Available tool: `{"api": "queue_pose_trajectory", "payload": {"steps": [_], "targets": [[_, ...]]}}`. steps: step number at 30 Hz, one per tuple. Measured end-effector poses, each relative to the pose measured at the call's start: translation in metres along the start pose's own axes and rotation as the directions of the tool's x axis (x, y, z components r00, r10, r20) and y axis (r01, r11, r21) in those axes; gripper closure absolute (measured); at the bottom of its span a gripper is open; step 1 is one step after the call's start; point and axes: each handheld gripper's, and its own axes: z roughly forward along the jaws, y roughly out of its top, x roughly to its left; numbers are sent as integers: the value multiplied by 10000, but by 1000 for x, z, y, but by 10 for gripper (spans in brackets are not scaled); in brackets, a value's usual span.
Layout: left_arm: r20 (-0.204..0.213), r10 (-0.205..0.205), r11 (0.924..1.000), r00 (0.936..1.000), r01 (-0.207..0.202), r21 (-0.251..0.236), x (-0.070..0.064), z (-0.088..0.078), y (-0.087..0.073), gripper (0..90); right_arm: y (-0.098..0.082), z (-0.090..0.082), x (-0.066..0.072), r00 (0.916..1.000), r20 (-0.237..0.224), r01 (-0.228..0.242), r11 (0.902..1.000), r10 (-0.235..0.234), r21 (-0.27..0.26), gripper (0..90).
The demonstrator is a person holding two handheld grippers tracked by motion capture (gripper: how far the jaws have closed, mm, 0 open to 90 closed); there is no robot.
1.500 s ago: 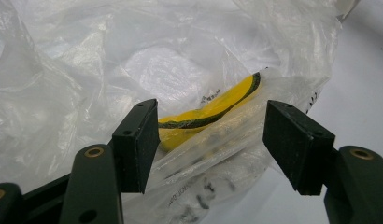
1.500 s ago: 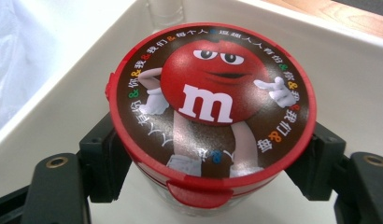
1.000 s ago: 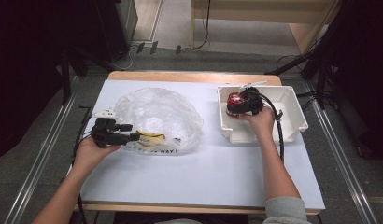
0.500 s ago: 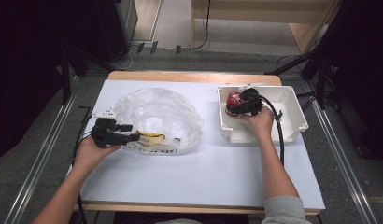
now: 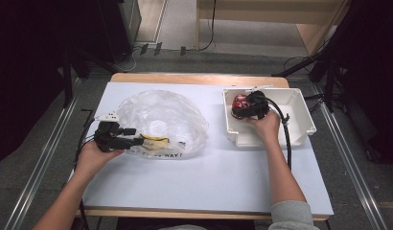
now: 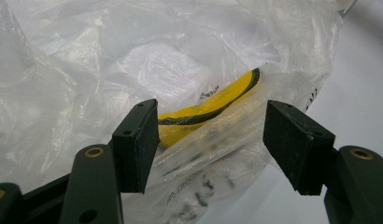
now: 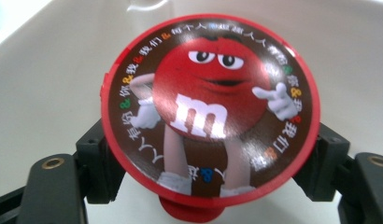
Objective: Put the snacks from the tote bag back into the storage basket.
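Two grippers in use, one per hand, over a white-topped desk (image 5: 209,182).

L gripper (image 5: 119,139) – at desk's left side, lying low, fingers (image 6: 136,144) spread wide apart, nothing clamped. They straddle the near edge of a crumpled clear plastic bag (image 5: 161,120); in the left gripper view a fold of the bag with a yellow-and-black printed band (image 6: 213,109) sits between them, left pad just beside the film, right pad apart from it. Something pale and roundish shows inside the bag, blurred – cannot tell what it is.

R gripper (image 5: 254,106) – inside the white rectangular plastic bin (image 5: 300,112) at desk's right rear. Fingers (image 7: 98,158) pinch a round red candy tin w/ cartoon-character lid (image 7: 210,109) by its opposite sides; lid faces the camera in the right gripper view. Tin (image 5: 241,104) is in the bin's left part, near the wall; whether it touches the floor of the bin cannot be told.

Bag and bin well apart on the desk.
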Motion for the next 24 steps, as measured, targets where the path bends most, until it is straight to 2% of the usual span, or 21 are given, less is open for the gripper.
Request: {"api": "queue_pose_trajectory", "payload": {"steps": [3,15,24], "targets": [[-1,-10,10000,10000,10,-22,0,0,0,368,-1,0,-2,9996,-150,-238,9997,238,27,235],[-4,4,10000,10000,-4,-38,0,-2,0,368,-2,-7,-3,9986,-378,-381,9993,380,-38,203],[-27,7,10000,10000,-7,-83,0,-3,0,368,-6,-21,0,9988,-282,-397,9989,390,-262,200]]}}
